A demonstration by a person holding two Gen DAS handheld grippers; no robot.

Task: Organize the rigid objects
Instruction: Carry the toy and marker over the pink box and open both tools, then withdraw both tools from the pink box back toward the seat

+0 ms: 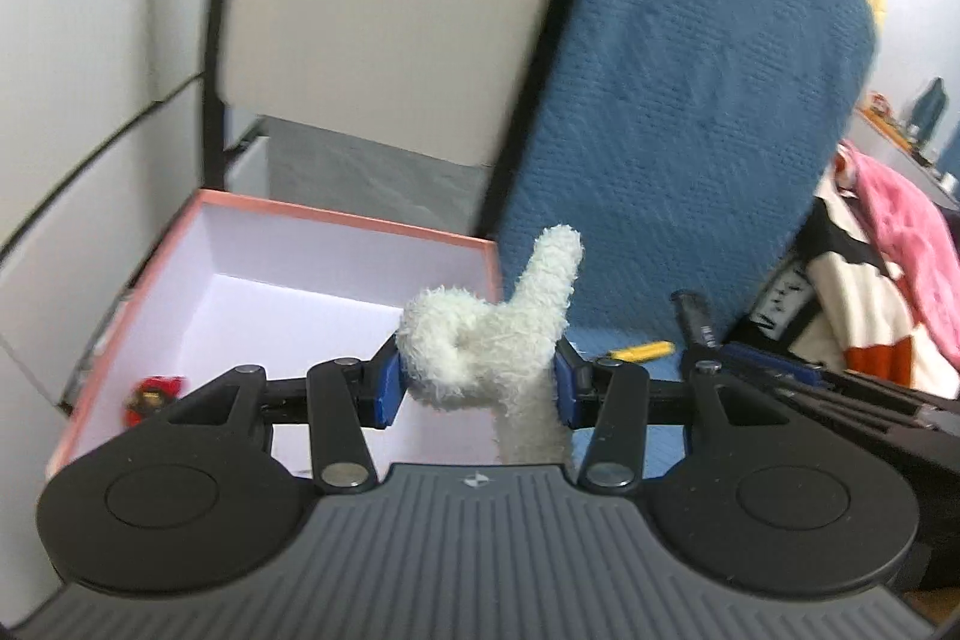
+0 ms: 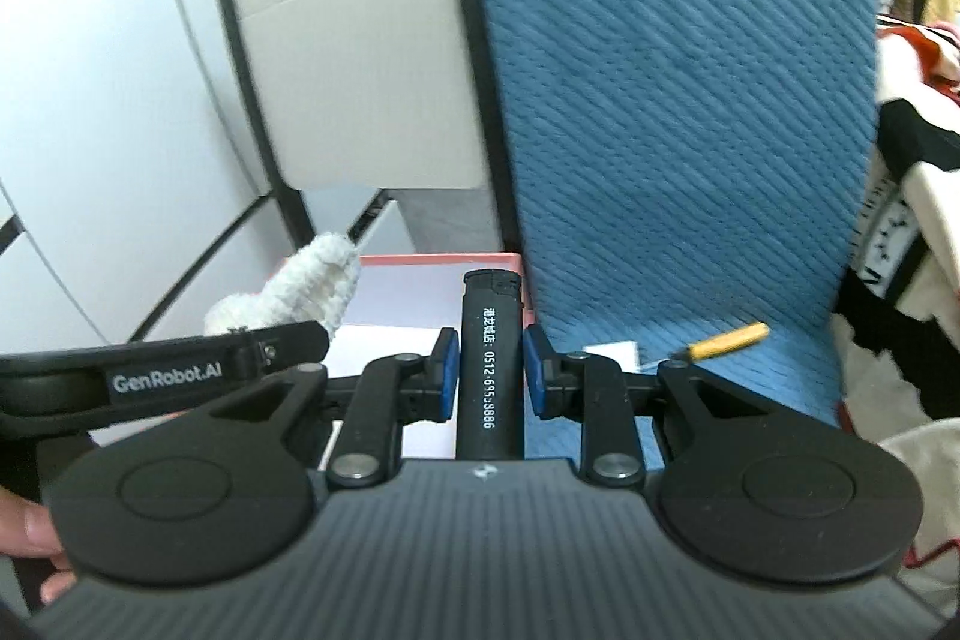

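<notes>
My left gripper (image 1: 477,379) is shut on a fluffy white plush toy (image 1: 498,328) and holds it over the right edge of an open pink box (image 1: 336,220) with a white inside. A small red and gold object (image 1: 153,391) lies in the box's near left corner. My right gripper (image 2: 491,370) is shut on a black lighter (image 2: 489,358) with white printed numbers, held upright just in front of the pink box (image 2: 444,259). The left gripper with the plush toy (image 2: 300,289) shows at the left of the right wrist view. A yellow pen-like object (image 2: 726,341) lies on the blue cushion (image 2: 690,130).
A beige chair back (image 1: 384,10) and white cabinet (image 1: 90,40) stand behind the box. The blue cushion (image 1: 690,100) rises at the right. Pink and black-white clothes (image 1: 870,280) are piled further right. The yellow object (image 1: 639,351) and the black lighter (image 1: 696,322) show beside my left gripper.
</notes>
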